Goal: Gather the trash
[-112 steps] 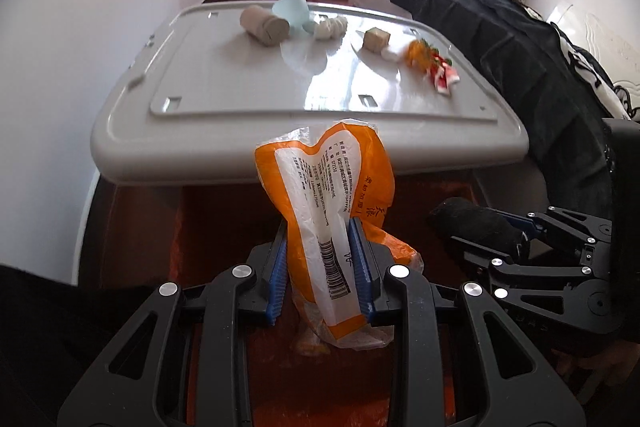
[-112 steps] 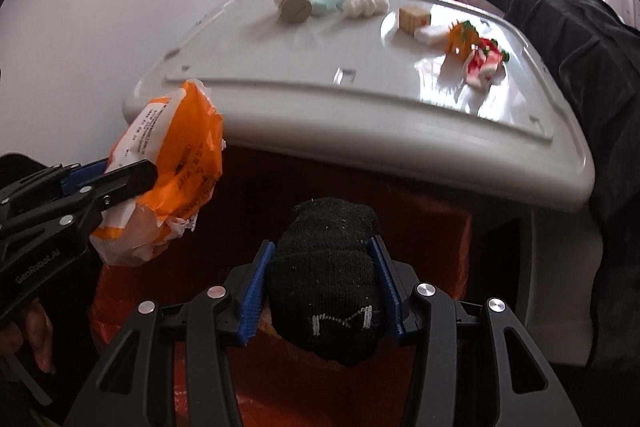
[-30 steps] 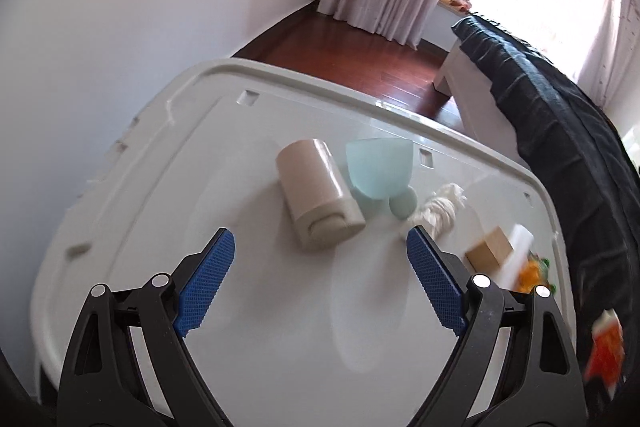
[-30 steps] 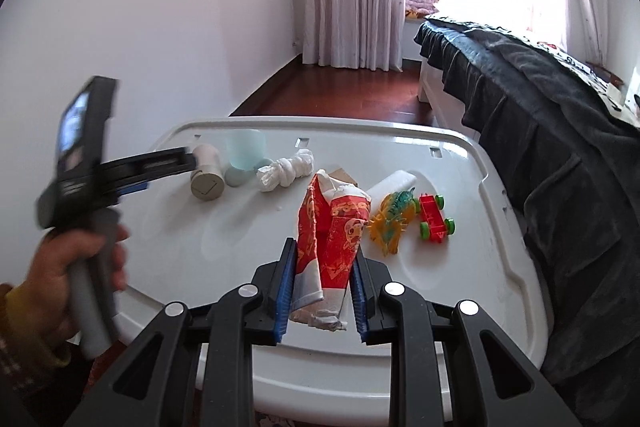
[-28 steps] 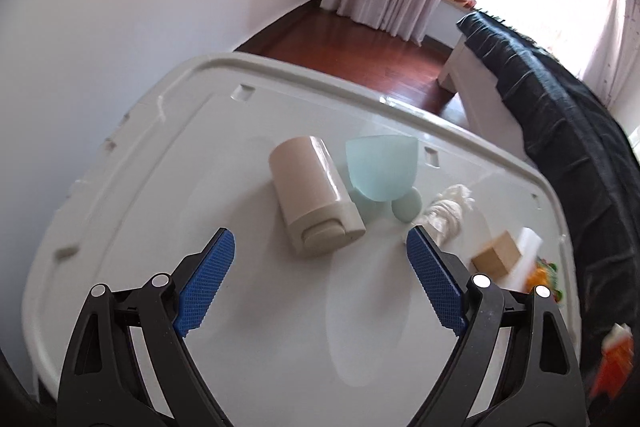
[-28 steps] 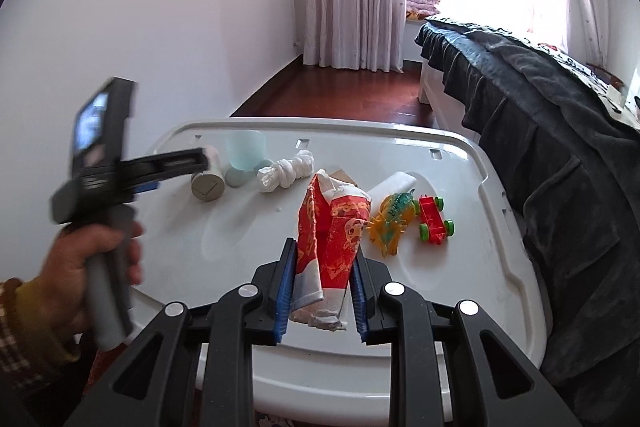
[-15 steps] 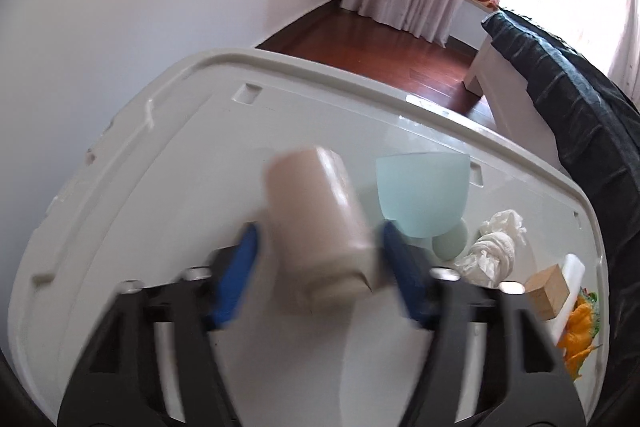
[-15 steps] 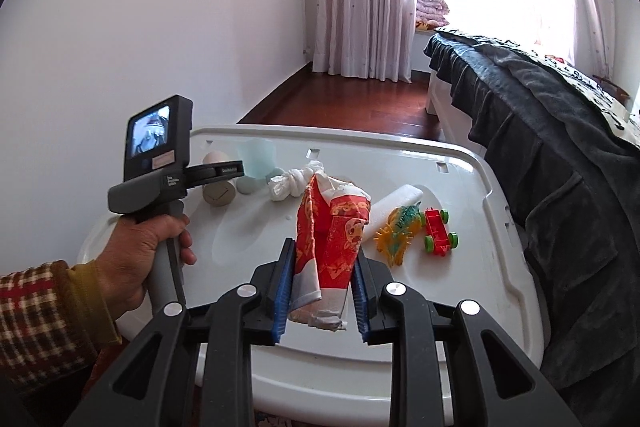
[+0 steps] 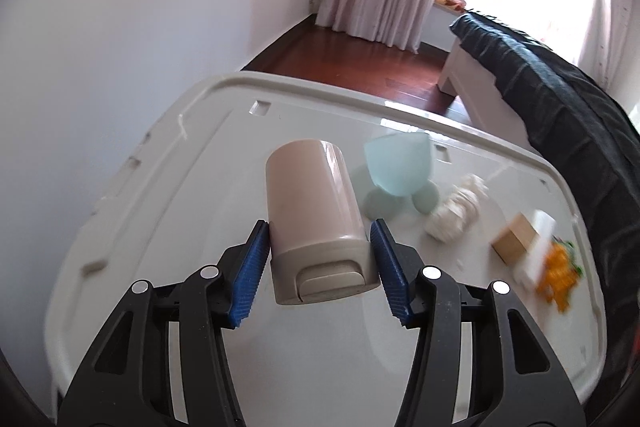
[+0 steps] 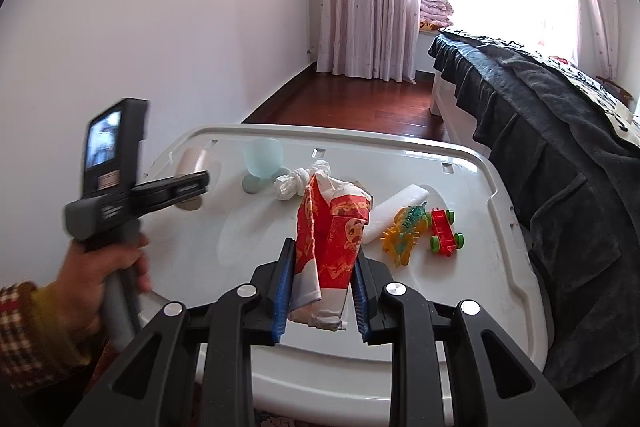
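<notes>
Since a second ago the left gripper (image 9: 318,267) has closed from wide open around the beige bin (image 9: 316,223), which lay free on the white counter (image 9: 160,195).

Left wrist view: the blue fingers (image 9: 250,273) press both flanks of the bin near its lid end. Beside the bin lie a pale blue cup (image 9: 400,163), a knotted tissue (image 9: 456,207) and, farther off, a small cardboard box (image 9: 514,243). The bin is smooth and tapered, so a squeeze held square across its body should guard against slipping.

Right wrist view: the right gripper (image 10: 320,291) has its fingers narrow, clamped on a red wrapper (image 10: 332,247). Beyond the wrapper sit a toy dinosaur (image 10: 404,231) and a red toy car (image 10: 444,231). The wrapper probably belongs in the trash next; lifting it clear of the toys seems wise.
</notes>
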A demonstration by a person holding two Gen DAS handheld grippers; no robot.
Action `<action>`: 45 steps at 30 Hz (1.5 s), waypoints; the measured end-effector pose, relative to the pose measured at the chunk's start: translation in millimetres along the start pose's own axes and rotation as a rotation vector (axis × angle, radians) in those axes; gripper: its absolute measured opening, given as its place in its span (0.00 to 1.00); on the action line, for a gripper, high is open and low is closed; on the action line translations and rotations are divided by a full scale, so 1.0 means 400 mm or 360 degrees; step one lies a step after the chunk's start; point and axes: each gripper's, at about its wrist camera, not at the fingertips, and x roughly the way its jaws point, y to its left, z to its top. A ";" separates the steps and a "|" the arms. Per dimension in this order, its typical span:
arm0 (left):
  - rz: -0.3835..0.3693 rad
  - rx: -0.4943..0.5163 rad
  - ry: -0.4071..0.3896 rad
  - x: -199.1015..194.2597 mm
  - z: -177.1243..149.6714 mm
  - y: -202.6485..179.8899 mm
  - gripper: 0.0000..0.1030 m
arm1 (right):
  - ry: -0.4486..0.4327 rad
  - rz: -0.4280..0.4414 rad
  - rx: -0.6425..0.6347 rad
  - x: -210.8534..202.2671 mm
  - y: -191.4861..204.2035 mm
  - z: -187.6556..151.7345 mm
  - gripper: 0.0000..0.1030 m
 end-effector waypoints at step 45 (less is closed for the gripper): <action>-0.0202 0.0182 0.0353 -0.385 -0.477 0.082 0.81 | 0.0183 -0.0089 0.0125 -0.159 0.111 -0.317 0.78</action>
